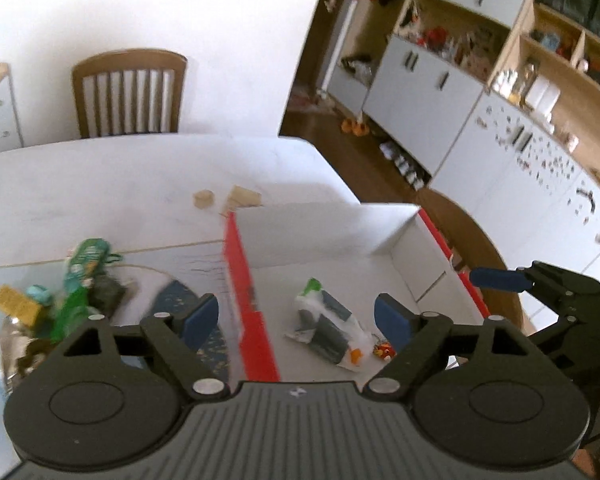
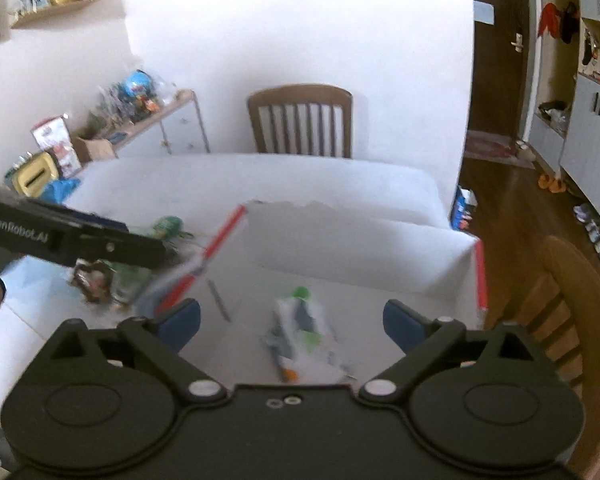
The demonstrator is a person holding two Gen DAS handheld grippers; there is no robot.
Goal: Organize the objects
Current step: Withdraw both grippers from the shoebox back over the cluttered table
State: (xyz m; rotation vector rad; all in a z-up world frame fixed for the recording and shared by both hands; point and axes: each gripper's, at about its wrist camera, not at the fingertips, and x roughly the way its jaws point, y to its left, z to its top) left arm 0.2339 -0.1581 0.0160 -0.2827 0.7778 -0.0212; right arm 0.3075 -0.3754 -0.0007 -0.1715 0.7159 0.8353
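Observation:
A white cardboard box (image 1: 320,232) with red rims stands open on the table. On its floor lie a clear plastic packet (image 1: 328,328) with green, white and dark contents and a small red-orange toy (image 1: 384,351). My left gripper (image 1: 298,316) hovers open above the box's left wall, nothing between its blue pads. My right gripper (image 2: 292,320) hangs open over the box (image 2: 360,252), with the packet (image 2: 300,332) lying below it, untouched. A pile of loose items, among them a green packet (image 1: 84,264) and a yellow block (image 1: 16,304), sits left of the box.
Two small wooden blocks (image 1: 204,198) lie on the white table (image 1: 100,184) behind the box. A wooden chair (image 2: 300,120) stands at the far side, another chair (image 2: 560,300) by the right edge. Shelves and cabinets (image 1: 480,100) line the room's right side.

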